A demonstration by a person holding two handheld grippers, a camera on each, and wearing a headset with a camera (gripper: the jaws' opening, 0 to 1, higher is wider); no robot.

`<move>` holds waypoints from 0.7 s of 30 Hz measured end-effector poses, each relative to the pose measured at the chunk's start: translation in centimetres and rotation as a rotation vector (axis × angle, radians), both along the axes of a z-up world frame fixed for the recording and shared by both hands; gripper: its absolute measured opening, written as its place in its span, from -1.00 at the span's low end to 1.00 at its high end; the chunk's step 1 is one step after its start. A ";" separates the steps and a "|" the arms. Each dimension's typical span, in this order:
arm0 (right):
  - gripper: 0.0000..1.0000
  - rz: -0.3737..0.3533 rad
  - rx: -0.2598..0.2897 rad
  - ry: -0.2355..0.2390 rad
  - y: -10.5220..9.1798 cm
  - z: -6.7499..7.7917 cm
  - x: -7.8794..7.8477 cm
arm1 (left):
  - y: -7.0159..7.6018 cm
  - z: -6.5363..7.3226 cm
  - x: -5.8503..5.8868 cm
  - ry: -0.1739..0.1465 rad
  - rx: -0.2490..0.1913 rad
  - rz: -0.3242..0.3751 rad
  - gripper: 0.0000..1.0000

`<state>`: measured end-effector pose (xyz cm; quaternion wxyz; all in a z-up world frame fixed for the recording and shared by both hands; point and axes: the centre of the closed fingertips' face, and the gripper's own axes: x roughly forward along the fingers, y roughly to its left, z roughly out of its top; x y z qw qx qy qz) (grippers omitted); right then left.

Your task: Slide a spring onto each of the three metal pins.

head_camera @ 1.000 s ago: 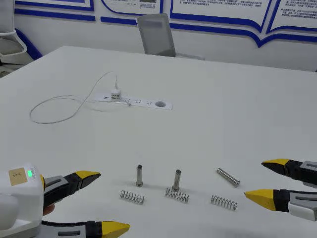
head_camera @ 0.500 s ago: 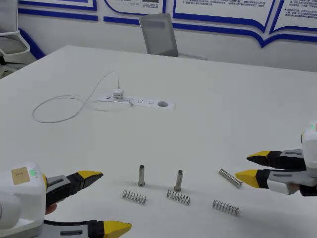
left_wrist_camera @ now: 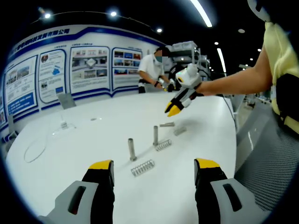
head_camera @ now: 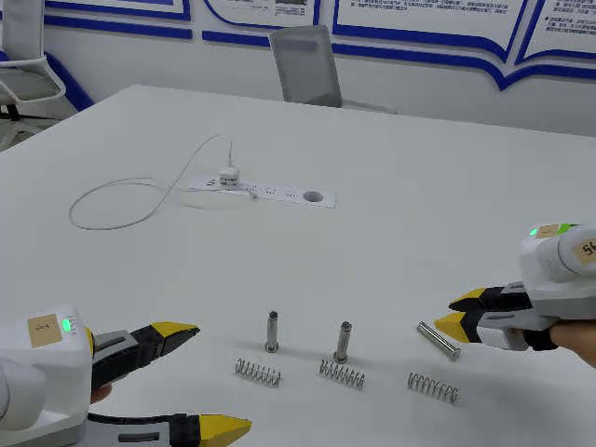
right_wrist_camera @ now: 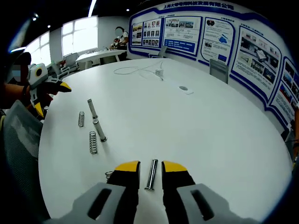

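**A:** Where is everything?

**B:** On the table. The left gripper hovers at the near edge, jaws wide and empty. The right gripper has narrow jaws either side of the lying pin, apparently not pinching it. Two upright pins stand nearby, with the springs just in front, one per pin.

**A:** How will they handle?

**B:** The pins look stiff, smooth and likely to roll, so grip mid-shaft. The springs look light and squashy, so pinch gently near one end.

nothing reads clearly: wall posters at upper centre carry blurred print; the sticker on the left gripper holds an illegible scrawl.
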<state>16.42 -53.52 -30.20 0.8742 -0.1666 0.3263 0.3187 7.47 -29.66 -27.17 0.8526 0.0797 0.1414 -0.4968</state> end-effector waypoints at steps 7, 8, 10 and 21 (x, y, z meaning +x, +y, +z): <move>-0.66 -0.029 -0.036 0.059 0.3 -1.7 1.2 | 0.0 -0.2 0.0 0.006 0.005 -0.002 0.40; -0.67 -0.034 -0.041 0.069 0.2 -1.9 1.3 | 0.0 -0.2 0.0 0.007 0.005 -0.002 0.40; -0.68 -0.038 -0.051 0.086 0.2 -2.5 1.6 | 0.1 -0.3 0.1 0.008 0.007 -0.002 0.40; -0.74 -0.038 -0.083 0.149 0.1 -4.3 2.1 | 0.2 -0.6 0.4 0.016 0.007 0.005 0.38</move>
